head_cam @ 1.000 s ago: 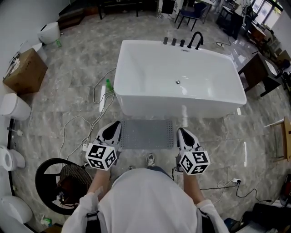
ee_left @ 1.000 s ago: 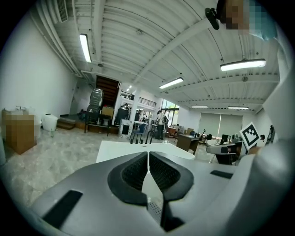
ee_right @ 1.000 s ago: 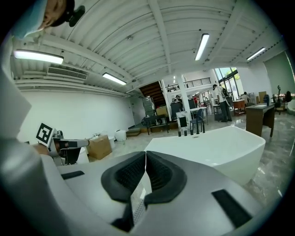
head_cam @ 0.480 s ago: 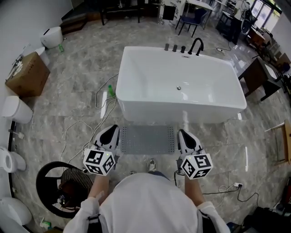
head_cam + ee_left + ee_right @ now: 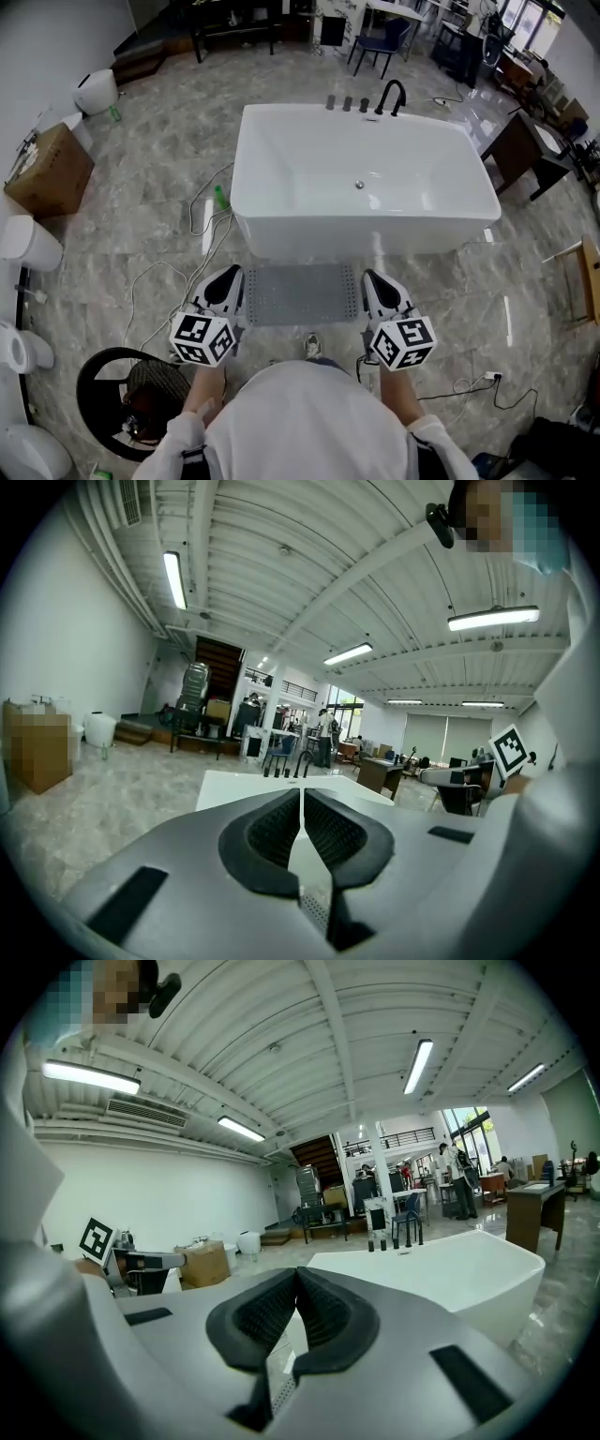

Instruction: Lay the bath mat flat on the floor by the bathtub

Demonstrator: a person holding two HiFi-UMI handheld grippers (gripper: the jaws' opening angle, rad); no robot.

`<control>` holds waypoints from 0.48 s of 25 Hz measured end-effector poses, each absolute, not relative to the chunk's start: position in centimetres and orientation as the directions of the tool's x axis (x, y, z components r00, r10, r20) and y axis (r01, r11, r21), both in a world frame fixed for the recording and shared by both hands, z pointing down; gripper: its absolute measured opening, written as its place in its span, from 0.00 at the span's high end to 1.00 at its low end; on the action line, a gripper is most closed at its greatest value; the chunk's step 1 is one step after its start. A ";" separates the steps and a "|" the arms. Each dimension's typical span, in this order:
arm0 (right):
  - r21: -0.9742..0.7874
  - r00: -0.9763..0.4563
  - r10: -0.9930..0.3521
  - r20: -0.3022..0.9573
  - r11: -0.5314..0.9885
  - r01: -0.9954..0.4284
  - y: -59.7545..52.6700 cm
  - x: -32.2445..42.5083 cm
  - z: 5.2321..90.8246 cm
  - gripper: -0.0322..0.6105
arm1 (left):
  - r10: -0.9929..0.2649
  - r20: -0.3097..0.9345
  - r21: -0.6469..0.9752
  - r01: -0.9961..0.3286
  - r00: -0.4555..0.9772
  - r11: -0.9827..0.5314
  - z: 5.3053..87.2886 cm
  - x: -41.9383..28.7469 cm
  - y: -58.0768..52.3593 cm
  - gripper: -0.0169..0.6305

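Observation:
A grey perforated bath mat [image 5: 302, 293] is spread between my two grippers, just in front of the white bathtub [image 5: 361, 183]. I cannot tell whether it rests on the marble floor or hangs a little above it. My left gripper [image 5: 232, 276] is shut on the mat's left edge, and my right gripper [image 5: 372, 278] is shut on its right edge. In the left gripper view the left gripper [image 5: 302, 794] has a thin strip of holed mat [image 5: 314, 911] pinched between its pads. The right gripper [image 5: 296, 1274] shows the same strip of mat [image 5: 279, 1393] in its own view.
White cables [image 5: 202, 239] and a green bottle [image 5: 222, 197] lie on the floor left of the tub. A cardboard box [image 5: 47, 169] and white toilets [image 5: 28, 239] stand at the left. A black round base [image 5: 112, 394] sits near my left. A dark table [image 5: 525, 150] stands at the right.
The head view has shifted slightly, so tub and mat sit a little lower in the picture. Both grippers keep their hold on the mat at the same place before the tub.

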State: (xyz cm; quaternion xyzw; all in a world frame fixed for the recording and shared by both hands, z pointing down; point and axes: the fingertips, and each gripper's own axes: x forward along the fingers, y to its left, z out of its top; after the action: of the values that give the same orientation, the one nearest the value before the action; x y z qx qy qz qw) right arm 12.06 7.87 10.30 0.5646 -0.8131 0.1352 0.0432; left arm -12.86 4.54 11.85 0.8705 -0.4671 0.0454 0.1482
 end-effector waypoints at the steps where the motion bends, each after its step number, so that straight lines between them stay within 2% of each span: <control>1: -0.170 -0.354 -0.908 0.224 0.322 -0.931 7.9 12.2 10.3 0.90 | -0.799 0.216 0.219 -0.825 0.561 -0.520 11.8 -12.7 4.5 0.91; 12: -0.156 -0.381 -0.895 0.234 0.352 -0.923 7.5 11.5 10.3 0.90 | -0.802 0.218 0.228 -0.828 0.557 -0.513 11.6 -13.1 4.4 0.91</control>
State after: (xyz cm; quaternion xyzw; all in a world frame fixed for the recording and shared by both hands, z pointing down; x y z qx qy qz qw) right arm 11.54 7.45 10.29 0.5537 -0.8205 0.1312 0.0539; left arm -13.12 4.36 11.59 0.8687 -0.4690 0.0425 0.1539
